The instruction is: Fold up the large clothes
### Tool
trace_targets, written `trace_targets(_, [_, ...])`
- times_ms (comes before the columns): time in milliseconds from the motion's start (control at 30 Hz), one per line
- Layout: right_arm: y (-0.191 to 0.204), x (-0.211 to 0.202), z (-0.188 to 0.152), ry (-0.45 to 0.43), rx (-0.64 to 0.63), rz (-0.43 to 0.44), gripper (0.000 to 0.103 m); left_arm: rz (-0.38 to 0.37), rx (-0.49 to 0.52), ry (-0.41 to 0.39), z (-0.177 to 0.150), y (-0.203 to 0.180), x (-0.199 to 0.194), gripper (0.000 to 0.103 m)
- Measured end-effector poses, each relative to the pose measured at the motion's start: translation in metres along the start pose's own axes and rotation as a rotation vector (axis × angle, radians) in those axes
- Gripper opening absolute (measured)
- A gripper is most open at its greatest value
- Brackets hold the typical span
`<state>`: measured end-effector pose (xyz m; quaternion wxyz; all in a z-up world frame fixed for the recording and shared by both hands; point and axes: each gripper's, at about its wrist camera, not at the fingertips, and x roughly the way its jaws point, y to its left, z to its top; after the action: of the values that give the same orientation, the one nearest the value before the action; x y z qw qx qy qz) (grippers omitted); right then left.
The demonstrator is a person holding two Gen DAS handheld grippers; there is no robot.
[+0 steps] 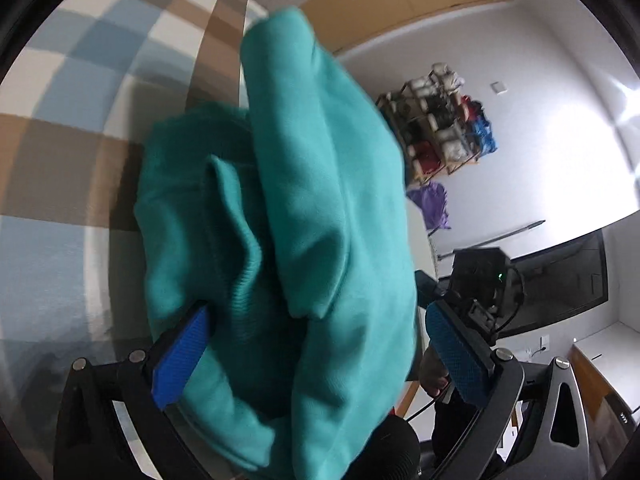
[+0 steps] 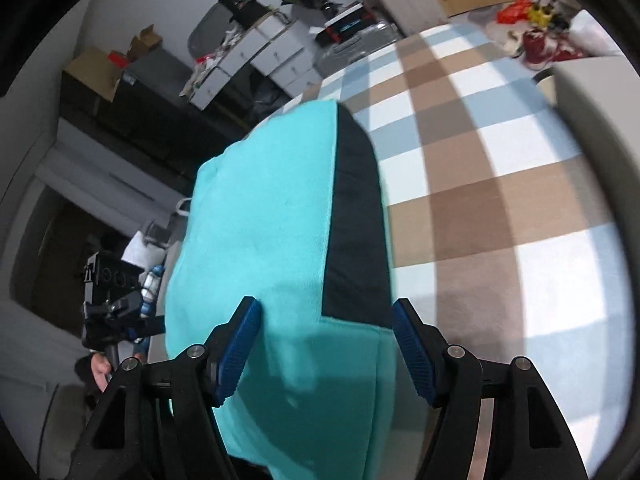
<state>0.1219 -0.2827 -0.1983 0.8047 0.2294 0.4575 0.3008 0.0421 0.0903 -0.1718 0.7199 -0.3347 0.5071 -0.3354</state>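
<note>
Now left tongs [image 1: 316,344] wide, teal garment [image 1: 304,184] between; right tongs [image 2: 326,344] parted, seemingly not pinching.

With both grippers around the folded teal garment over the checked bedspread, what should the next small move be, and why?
Probably draw both grippers back. The left gripper and right gripper stand open, the teal garment bundled between their pads, apparently on the checked bedspread; whether it lies fully settled is unclear.

A checked cover [image 2: 480,168] in brown, pale blue and white spreads across the bed. A wooden shelf [image 1: 438,128] of bundled items stands against the white wall, a purple cloth [image 1: 432,204] below it. White drawer units [image 2: 264,56] and cardboard boxes [image 2: 100,68] crowd the far side.
</note>
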Motion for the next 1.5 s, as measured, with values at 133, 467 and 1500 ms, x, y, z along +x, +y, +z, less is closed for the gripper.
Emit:
trace_targets(133, [0.005,0.002,-0.002,0.023,-0.031,-0.001,0.071,-0.008,0.005,0.024,0.004,-0.007,0.006,0.101])
trace_targets(467, [0.023,-0.009,-0.028,0.045,-0.071,-0.016,0.071,0.135,0.048,-0.190,-0.011,0.002,-0.061,0.102])
trace_targets(1500, [0.050,0.031,-0.006,0.010,-0.070,0.001,0.072,0.018,-0.006,-0.075,0.005,0.019,-0.027,0.101])
